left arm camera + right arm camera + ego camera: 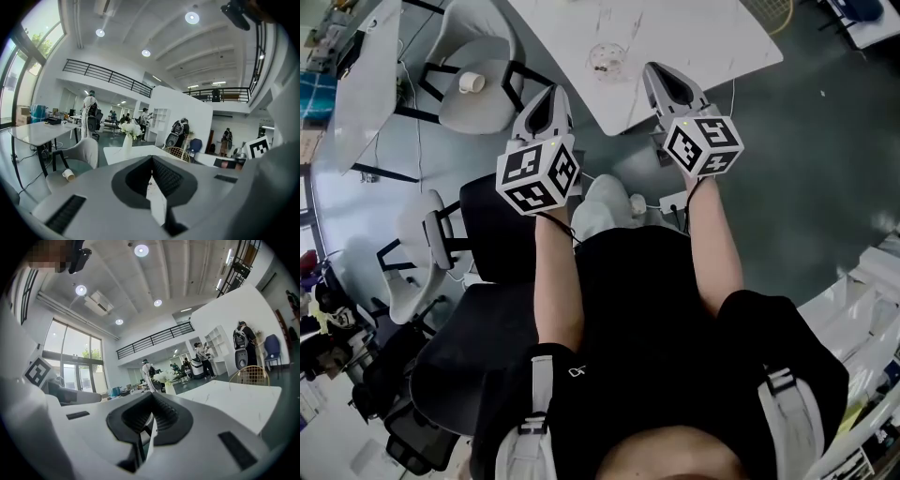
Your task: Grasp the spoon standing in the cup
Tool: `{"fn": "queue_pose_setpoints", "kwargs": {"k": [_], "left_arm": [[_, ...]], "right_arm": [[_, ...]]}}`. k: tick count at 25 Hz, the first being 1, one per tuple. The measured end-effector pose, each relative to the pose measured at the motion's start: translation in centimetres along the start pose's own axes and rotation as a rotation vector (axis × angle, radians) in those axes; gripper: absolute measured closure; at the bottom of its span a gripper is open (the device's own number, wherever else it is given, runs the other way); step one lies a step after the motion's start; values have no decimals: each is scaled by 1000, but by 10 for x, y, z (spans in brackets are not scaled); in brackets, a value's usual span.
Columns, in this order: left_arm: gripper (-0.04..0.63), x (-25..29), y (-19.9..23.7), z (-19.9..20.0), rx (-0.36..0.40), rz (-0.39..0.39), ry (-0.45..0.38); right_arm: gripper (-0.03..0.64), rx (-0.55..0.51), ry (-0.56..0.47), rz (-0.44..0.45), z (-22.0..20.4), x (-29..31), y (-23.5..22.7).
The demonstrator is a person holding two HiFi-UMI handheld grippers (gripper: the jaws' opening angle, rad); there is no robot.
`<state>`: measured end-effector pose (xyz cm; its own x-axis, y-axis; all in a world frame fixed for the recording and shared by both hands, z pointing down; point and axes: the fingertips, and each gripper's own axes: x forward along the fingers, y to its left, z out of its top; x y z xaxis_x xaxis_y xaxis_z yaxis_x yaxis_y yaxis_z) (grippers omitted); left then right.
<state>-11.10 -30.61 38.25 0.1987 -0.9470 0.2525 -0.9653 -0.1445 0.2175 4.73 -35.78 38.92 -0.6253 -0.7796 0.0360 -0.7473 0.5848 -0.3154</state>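
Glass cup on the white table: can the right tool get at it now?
Probably yes: the right tool hangs by the near edge of the table, and nothing lies between it and the glass cup. Its jaws are shut and would need opening.

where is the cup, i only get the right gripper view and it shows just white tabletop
observer: head view shows a clear cup on the white table, near its corner, ahead of the left gripper and right gripper
operator: any other cup around
observer: a paper cup lies on its side on a grey chair seat left of the table
operator: left gripper state
observer: the left gripper is shut, nothing between its jaws
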Motion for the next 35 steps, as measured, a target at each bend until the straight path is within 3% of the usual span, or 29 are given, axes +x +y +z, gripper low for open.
{"fn": "queue_pose_setpoints", "kwargs": {"k": [5,15,22,27,35], "left_arm": [[581,5,-4,2,3,-21,2],[581,70,14,-24,-80,-48,55],[581,106,39,-45,-155,-18,109],[581,121,49,-53,-156,-2,136],[581,123,58,-66,-166,15,169]], "right_arm": [[611,-9,0,-8,1,3,-3],[611,-185,89,-11,-12,40,-20],[593,-256,169,59,-32,73,-19],[565,-317,207,103,-41,84,-17],[495,-540,444,270,-121,100,-6]]}}
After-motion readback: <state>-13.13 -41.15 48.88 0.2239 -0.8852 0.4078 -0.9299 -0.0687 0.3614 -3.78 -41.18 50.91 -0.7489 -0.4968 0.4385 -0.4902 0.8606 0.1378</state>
